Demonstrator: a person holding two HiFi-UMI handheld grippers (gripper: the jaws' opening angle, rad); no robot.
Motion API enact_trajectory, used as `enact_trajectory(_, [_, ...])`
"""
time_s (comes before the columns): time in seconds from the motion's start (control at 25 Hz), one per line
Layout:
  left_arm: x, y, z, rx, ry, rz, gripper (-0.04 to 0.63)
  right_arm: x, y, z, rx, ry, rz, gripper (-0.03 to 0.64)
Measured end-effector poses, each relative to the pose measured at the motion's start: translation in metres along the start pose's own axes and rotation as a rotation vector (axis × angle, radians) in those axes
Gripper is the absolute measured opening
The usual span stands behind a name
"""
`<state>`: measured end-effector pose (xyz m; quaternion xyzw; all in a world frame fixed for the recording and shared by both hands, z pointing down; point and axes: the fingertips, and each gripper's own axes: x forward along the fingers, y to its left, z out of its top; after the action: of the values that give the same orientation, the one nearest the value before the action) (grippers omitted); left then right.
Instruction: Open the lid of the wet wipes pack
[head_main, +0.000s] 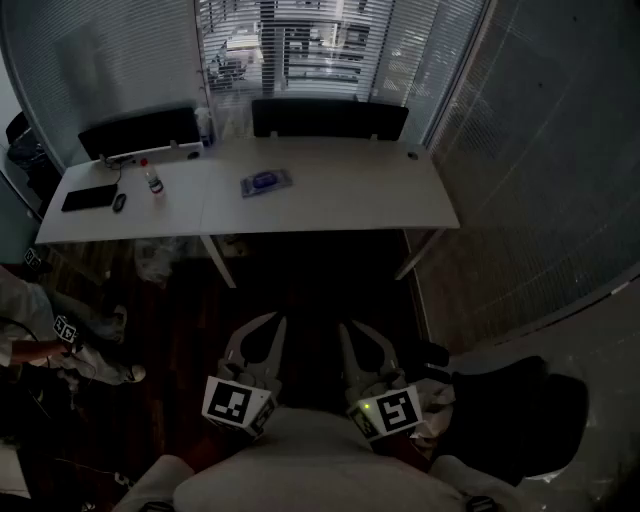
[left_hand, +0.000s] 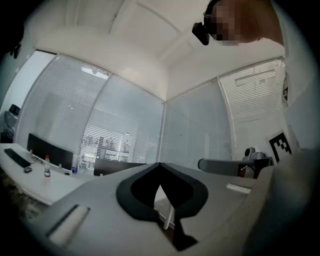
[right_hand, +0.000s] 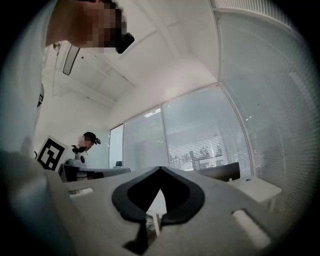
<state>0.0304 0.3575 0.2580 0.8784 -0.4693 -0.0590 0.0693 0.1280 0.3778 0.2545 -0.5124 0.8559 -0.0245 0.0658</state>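
Note:
The wet wipes pack (head_main: 265, 183), bluish with a darker lid, lies flat on the white table (head_main: 330, 200) far ahead of me. Both grippers are held low and close to my body, well short of the table. In the head view my left gripper (head_main: 268, 322) and right gripper (head_main: 350, 326) point forward side by side. In the left gripper view the left gripper's (left_hand: 160, 164) tips meet with nothing between them. The right gripper (right_hand: 160, 168) looks the same in its own view. The pack shows in neither gripper view.
On the table's left part stand a small bottle (head_main: 153, 183), a black flat device (head_main: 90, 198) and a mouse (head_main: 119, 202). Dark screens (head_main: 330, 118) line its far edge. Another person (head_main: 30, 335) stands at the left. A black chair (head_main: 520, 400) is at my right.

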Motion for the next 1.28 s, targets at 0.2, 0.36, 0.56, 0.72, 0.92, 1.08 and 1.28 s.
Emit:
enact_trajectory(0.2, [0.001,-0.004,0.000,-0.001,0.002,-0.001,0.003,-0.002,-0.003,0.003,-0.005,-0.004,0.009,0.000])
enact_trajectory(0.36, [0.001,-0.011,-0.001,0.016,-0.013,-0.022,0.003,-0.005,-0.003,0.008,0.035,-0.025,0.033,0.000])
enact_trajectory(0.56, [0.005,-0.016,-0.001,0.019,0.007,0.001,0.003,-0.010,-0.008,0.011,0.032,-0.030,0.042,0.000])
enact_trajectory(0.72, [0.009,-0.024,-0.004,0.006,0.019,0.015,0.003,-0.016,-0.017,0.011,0.039,-0.026,0.044,0.000])
enact_trajectory(0.92, [0.019,-0.039,-0.009,0.013,0.015,0.003,0.003,-0.024,-0.032,0.014,0.047,-0.034,0.045,0.000])
enact_trajectory(1.08, [0.029,-0.045,-0.010,0.021,-0.008,-0.001,0.003,-0.026,-0.044,0.011,0.053,-0.033,0.040,0.000])
enact_trajectory(1.28, [0.040,-0.040,-0.015,0.010,0.031,0.024,0.003,-0.020,-0.049,0.007,0.050,-0.030,0.053,0.000])
